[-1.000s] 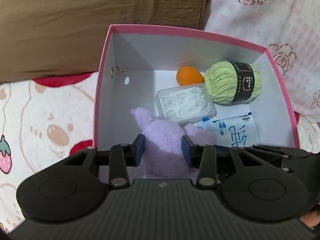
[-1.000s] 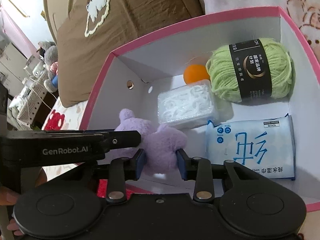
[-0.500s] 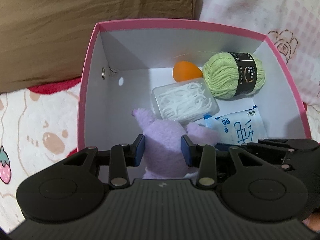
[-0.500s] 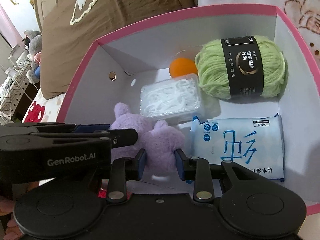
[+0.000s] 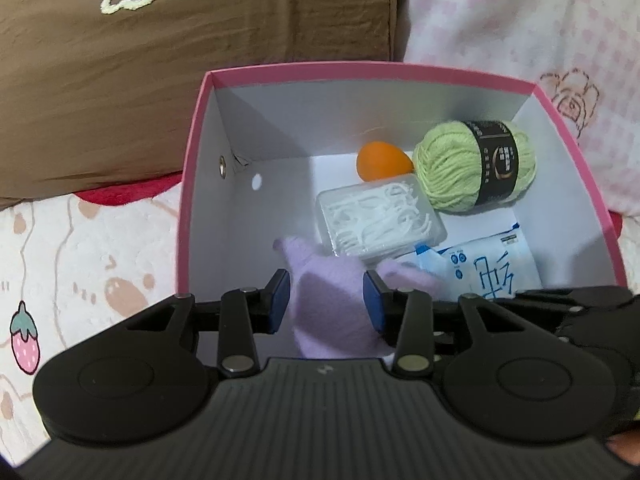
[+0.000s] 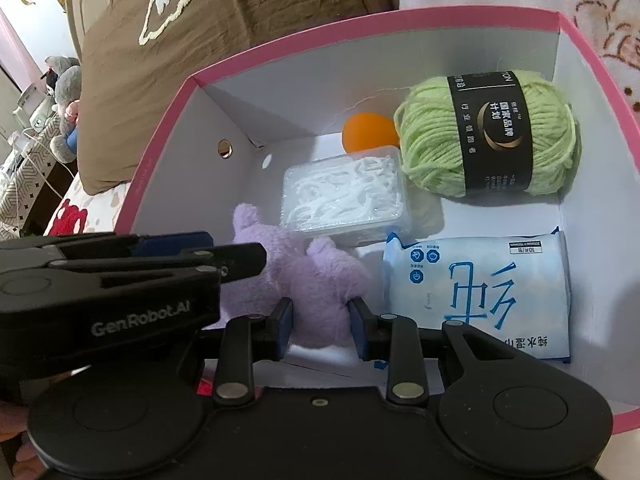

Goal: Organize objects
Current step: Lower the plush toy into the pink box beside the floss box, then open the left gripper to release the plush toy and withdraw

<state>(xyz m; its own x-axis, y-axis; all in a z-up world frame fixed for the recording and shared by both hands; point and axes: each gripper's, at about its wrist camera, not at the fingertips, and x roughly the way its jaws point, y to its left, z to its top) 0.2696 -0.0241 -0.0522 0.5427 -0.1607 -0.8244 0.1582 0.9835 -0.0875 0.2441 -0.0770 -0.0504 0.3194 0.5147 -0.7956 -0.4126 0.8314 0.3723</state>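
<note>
A pink-rimmed white box (image 5: 192,184) (image 6: 160,148) holds a green yarn ball (image 5: 474,166) (image 6: 488,132), an orange ball (image 5: 382,160) (image 6: 366,132), a clear case of white floss picks (image 5: 380,220) (image 6: 344,196) and a blue wet-wipe pack (image 5: 488,268) (image 6: 476,292). A purple plush toy (image 5: 332,304) (image 6: 312,280) sits at the box's near side. My left gripper (image 5: 326,304) is shut on it. My right gripper (image 6: 320,324) is shut on it too, from its right side.
A brown pillow (image 5: 180,60) lies behind the box on the left, a pink rose-print cover (image 5: 520,24) on the right. The box rests on a cartoon-print blanket (image 5: 80,264). Shelves and a grey plush (image 6: 60,92) stand far left in the right wrist view.
Both grippers have drawn back and up a little with the plush held; the box looks farther away and lower in view. The plush's ears have risen off the box floor.
</note>
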